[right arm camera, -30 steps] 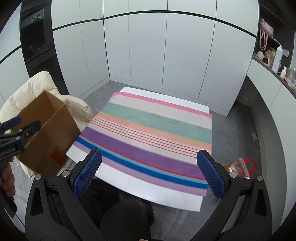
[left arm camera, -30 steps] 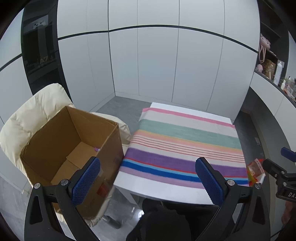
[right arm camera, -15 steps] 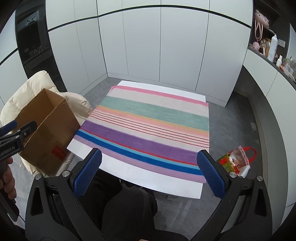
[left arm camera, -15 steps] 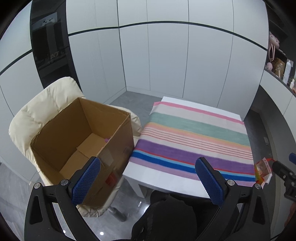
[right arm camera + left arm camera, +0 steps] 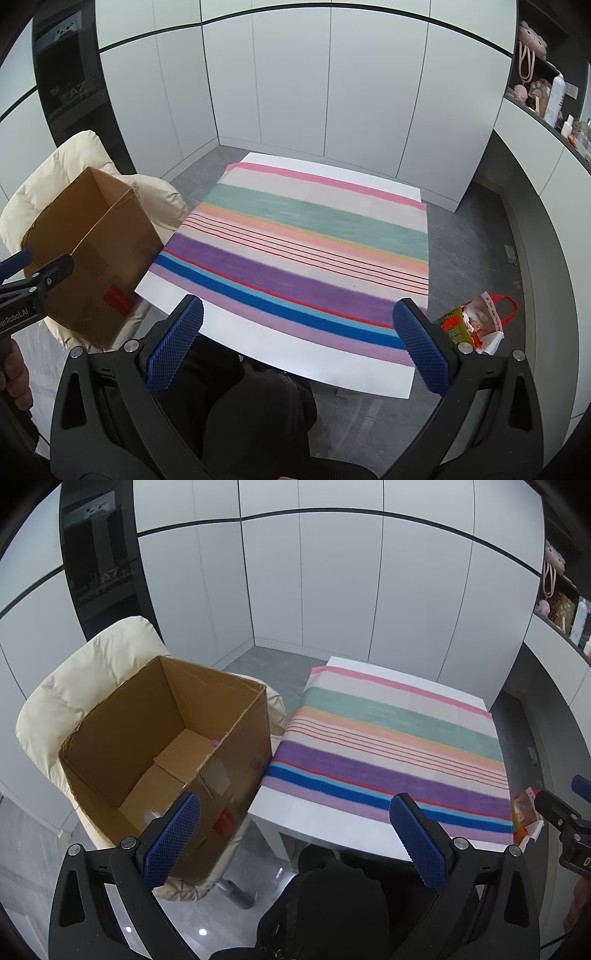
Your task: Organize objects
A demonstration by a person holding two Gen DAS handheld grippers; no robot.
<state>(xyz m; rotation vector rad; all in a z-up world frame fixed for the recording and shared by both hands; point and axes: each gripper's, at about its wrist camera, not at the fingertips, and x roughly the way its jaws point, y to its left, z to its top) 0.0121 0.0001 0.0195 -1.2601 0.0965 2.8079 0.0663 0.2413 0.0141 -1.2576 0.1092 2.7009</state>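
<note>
The table with its striped cloth carries nothing; the cardboard box sits on the chair off its left edge; left gripper and right gripper hover wide open, empty; likely next, fetching from the bag on the floor beyond the table's right edge.

1. A home room: tall white cupboard doors line the back wall above a grey tiled floor.
2. A striped cloth covers a low white table.
3. A cream padded chair stands beside it.
4. Shelves hold bottles, bags and soft toys.
</note>
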